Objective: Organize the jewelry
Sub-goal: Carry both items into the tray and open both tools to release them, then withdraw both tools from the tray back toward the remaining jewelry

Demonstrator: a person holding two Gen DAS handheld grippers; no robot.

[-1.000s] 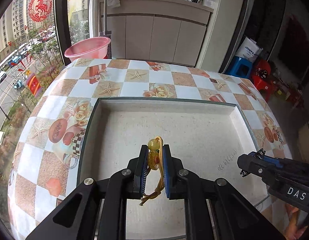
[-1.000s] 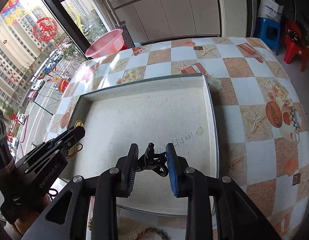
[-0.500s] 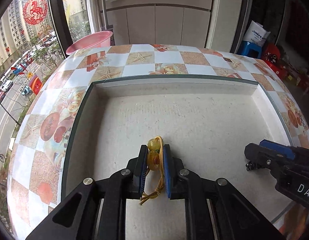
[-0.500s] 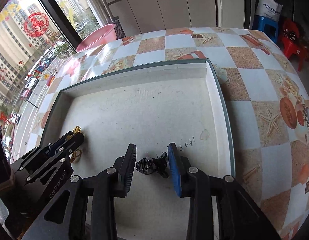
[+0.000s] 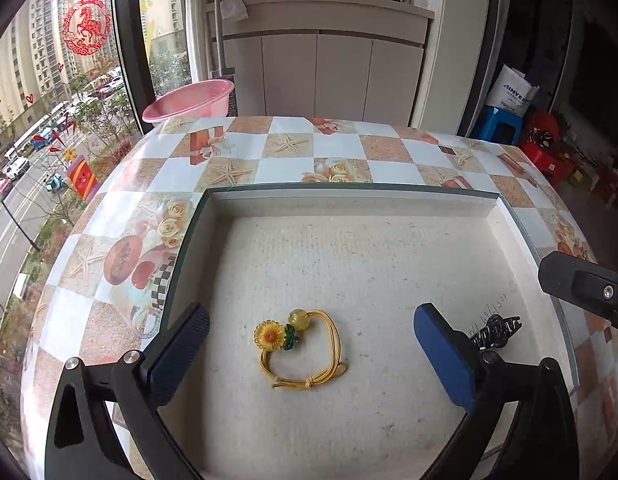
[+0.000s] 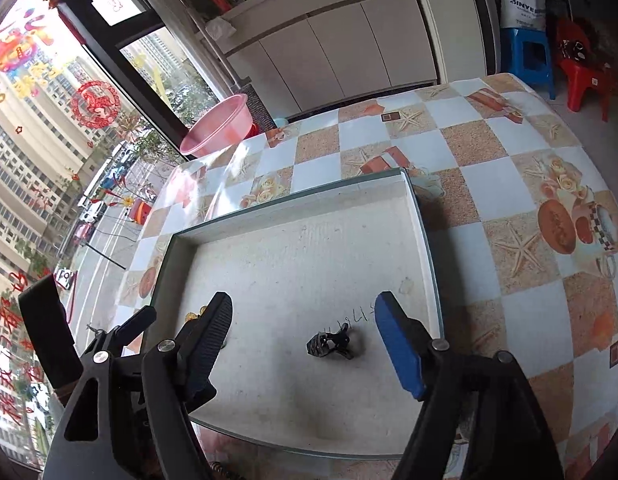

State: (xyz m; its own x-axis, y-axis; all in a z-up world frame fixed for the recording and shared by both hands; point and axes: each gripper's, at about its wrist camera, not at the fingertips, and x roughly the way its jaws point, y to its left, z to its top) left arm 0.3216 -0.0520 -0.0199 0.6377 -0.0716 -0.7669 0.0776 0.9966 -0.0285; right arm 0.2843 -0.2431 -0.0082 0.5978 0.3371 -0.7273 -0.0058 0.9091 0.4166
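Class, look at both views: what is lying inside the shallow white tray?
Inside the tray lie a yellow hair tie with a sunflower charm and a black claw clip. The near corners are hidden behind the open gripper fingers.

tray (image 5: 351, 204): matt, rough, speckled off-white floor like stone; greenish glassy rim
hair tie (image 5: 305, 346): yellow cord, glossy translucent bead, shiny plastic-looking sunflower
hair claw (image 6: 329, 344): glossy black plastic
tablecloth (image 5: 121, 216): smooth, shiny printed sheet
gripper pads (image 5: 445, 360): matt, finely ribbed
basin (image 5: 189, 100): glossy pink plastic
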